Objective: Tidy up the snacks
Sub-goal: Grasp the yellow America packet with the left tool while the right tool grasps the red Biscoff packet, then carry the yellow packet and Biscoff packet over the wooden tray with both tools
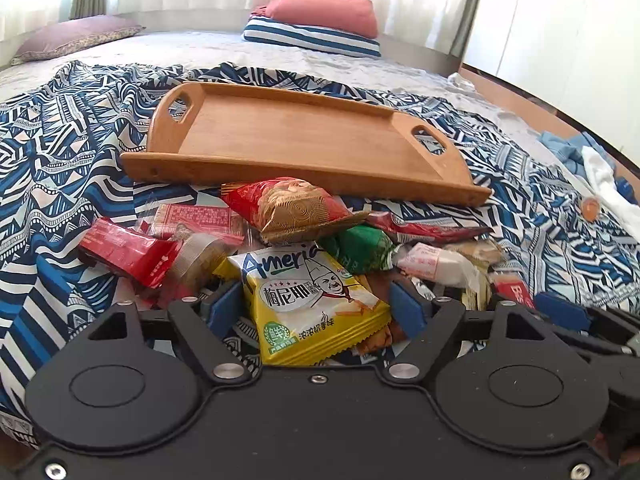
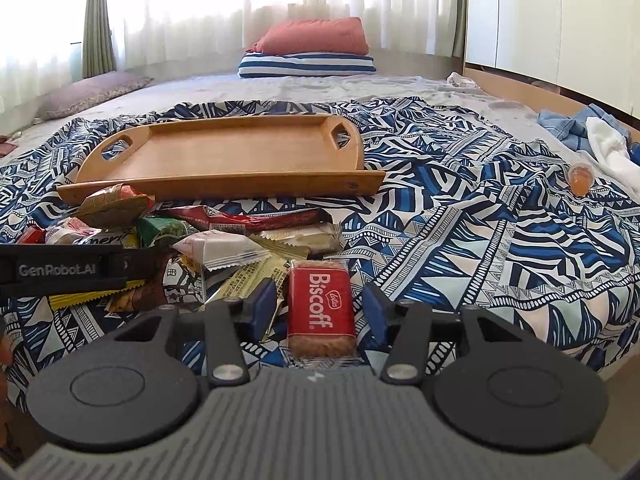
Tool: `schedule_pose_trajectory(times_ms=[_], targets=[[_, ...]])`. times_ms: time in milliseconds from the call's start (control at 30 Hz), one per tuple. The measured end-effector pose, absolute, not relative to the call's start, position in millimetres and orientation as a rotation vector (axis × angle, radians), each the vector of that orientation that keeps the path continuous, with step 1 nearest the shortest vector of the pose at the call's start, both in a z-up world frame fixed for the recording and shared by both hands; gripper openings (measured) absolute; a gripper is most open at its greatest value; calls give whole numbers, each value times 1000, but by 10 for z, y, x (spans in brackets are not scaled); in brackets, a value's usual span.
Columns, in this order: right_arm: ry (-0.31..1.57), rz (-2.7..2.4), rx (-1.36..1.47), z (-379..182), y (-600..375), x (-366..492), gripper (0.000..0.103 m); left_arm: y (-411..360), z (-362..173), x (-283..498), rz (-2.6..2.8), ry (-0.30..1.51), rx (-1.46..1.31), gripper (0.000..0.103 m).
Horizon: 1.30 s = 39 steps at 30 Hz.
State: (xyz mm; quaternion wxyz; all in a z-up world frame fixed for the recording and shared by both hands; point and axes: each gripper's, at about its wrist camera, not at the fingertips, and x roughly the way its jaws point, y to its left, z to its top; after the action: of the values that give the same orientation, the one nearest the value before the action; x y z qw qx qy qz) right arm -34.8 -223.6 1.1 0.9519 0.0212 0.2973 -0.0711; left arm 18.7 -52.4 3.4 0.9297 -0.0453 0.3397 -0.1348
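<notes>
Left gripper (image 1: 316, 300): jaws apart, straddling a yellow snack bag (image 1: 316, 304), pads beside its edges; can't tell if they press on it. Right gripper (image 2: 318, 310): jaws partly open around a red biscuit pack (image 2: 321, 312), gaps on both sides, nothing held. Snack pile (image 1: 296, 236) lies just ahead of the left gripper, left of the right one. Wooden tray (image 2: 224, 152) sits beyond the pile, near edge touching it. Patterned cloth (image 2: 460, 240) right of the right gripper is bare.
</notes>
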Motion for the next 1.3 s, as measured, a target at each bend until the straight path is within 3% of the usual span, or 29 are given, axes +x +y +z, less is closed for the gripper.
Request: schedule_pose_trajectory(times_ms=[100,300,333,467,633,700,733,767,1000,1300], targets=[[603,-144,47,10,-2233,-350,53,-451,59,111,-278,706,-95,61],[599,-143,50,13,-2240,-353,52,-298,106,-41,-292,717,-79,62],[600,-144,51,14,-2243,-350,52,-283,111,-59,-289,716,-71,63],[599,-147,52,14,-2237,-352,52,-239,100,-94,-243,707,-77,83],[599,-151,48,15,-2221,-352,52,-302,63,-74,-207,693,-72,83],[599,-152,47,16,-2220,-352,52,-341,51,-64,-197,682,-62,79],[599,-151,44,16,-2216,-350,52,-360,45,-61,-203,680,-57,65],[599,-151,44,15,-2216,-350,52,-377,46,-57,-202,679,-49,63],[596,-136,51,25,-2211,-373,39,-382,89,-122,-246,672,-16,61],[602,-136,57,80,-2197,-399,38,-357,244,-221,-283,643,-18,61]])
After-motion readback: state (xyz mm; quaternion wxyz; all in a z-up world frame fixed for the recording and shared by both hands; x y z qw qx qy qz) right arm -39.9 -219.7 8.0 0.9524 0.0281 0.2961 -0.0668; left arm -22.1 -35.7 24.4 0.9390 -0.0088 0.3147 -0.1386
